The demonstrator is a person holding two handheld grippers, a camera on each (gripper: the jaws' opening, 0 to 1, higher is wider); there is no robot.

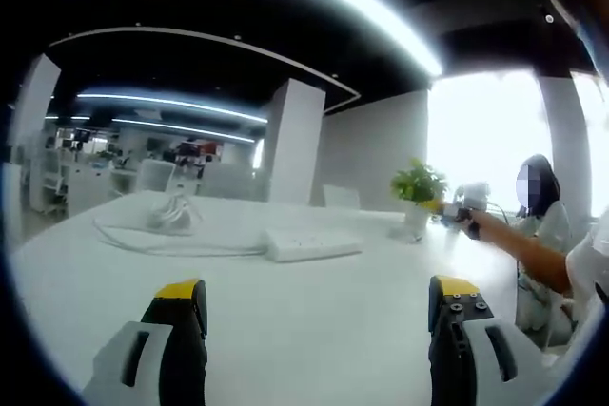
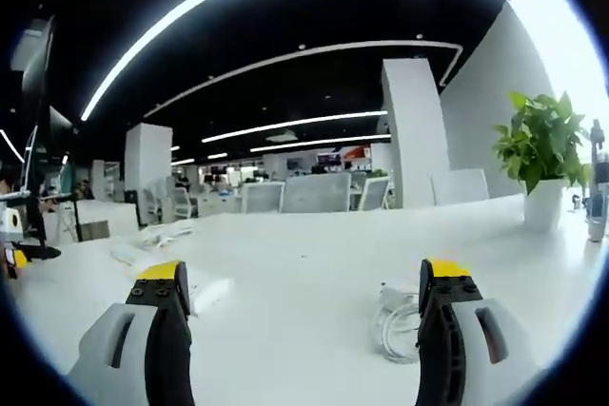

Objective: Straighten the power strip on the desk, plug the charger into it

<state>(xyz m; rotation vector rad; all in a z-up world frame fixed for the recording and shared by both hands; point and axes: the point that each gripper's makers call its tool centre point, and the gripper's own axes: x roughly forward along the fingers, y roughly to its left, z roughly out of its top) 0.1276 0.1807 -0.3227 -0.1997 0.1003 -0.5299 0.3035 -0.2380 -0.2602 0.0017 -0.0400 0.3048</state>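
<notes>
A white power strip [image 1: 312, 244] lies at a slant on the white desk [image 1: 304, 330], and its cable [image 1: 162, 240] loops off to the left. My left gripper [image 1: 317, 299] hangs open above the desk, short of the strip, holding nothing. A hand at the right holds my right gripper [image 1: 464, 218] near the plant. In the right gripper view, my right gripper [image 2: 303, 282] is open and empty. A white charger with a coiled cable [image 2: 395, 316] lies just inside its right jaw. The power strip [image 2: 211, 290] shows partly behind the left jaw.
A potted plant [image 1: 419, 192] [image 2: 542, 154] stands on the desk's far side. A white bundle of cable [image 1: 174, 214] lies at the back left of the desk. Office chairs [image 2: 314, 192] and pillars stand beyond it. A seated person [image 1: 542, 225] is at the right.
</notes>
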